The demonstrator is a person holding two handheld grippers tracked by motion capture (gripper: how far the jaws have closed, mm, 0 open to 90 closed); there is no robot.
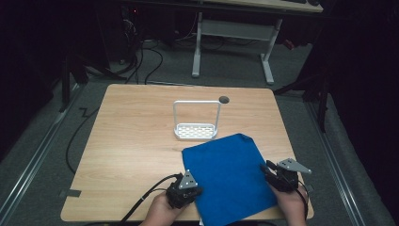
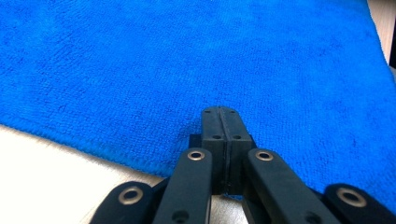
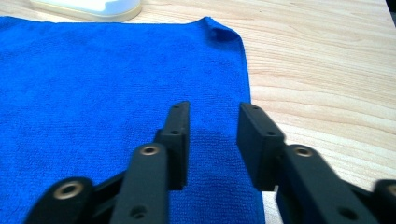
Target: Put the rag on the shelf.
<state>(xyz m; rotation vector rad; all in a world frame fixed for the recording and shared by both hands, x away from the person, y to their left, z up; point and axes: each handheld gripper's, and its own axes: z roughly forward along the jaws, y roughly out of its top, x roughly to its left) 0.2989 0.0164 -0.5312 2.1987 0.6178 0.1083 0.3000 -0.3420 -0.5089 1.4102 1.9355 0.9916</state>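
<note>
Table [image 1: 131, 141]: light wood top, square, with a small dark round hole [image 1: 224, 99] near its far edge. The near edge is partly covered by the person's hands and the cloth.

Cloth [image 1: 228, 176]: blue towelling, spread flat on the near right part of the table, turned at a slant. Its near corner hangs over the table's near edge and is cut off at the bottom of the high view. Its far corner lies just beside the rack. In the right gripper view [image 3: 93, 84] that far corner shows a small curl.

Rack [image 1: 195, 122]: white, with a perforated base and a tall wire hoop, standing at mid-table beyond the cloth. In the right gripper view it is cut off by the top edge.

Left gripper [image 2: 220, 114]: at the cloth's left edge, jaws closed flat against each other over the cloth's hem. Whether any cloth is pinched between the pads cannot be made out.

Right gripper [image 3: 212, 135]: at the cloth's right edge, jaws parted with a clear gap, the cloth's border lying beneath them.
</note>
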